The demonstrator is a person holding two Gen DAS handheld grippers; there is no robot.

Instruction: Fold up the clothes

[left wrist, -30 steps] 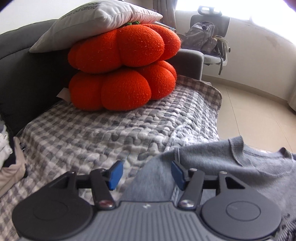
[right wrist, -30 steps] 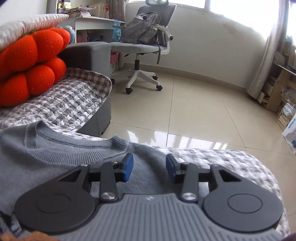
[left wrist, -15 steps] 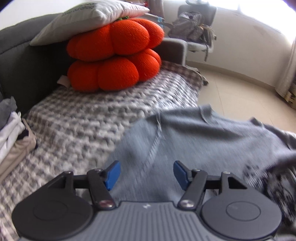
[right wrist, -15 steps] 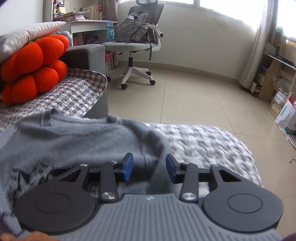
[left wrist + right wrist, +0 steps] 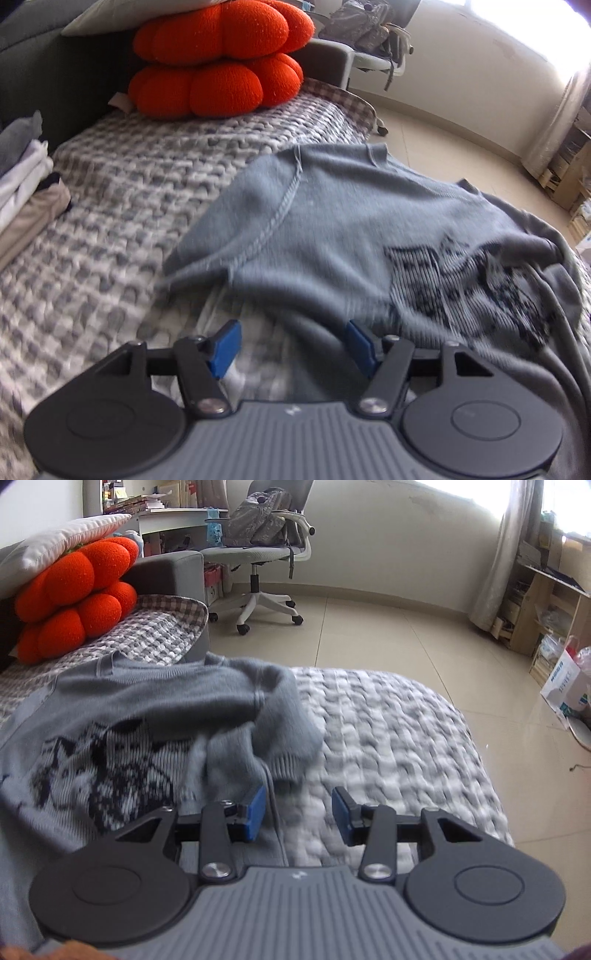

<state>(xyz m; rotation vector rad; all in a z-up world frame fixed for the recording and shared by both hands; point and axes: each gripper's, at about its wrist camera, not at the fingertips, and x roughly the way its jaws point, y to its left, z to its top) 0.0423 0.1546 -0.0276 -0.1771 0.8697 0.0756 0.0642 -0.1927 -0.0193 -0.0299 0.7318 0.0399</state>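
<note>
left gripper point(image 5: 291, 345): jaws wide, nothing held, over the lower edge of the grey sweater point(image 5: 332, 221) | right gripper point(image 5: 298, 814): jaws wide, empty, beside the sleeve cuff point(image 5: 284, 764) | sweater: rumpled on checked sofa cover point(image 5: 110, 206) (dark knit pattern up) | orange cushions point(image 5: 218, 59) well behind
</note>
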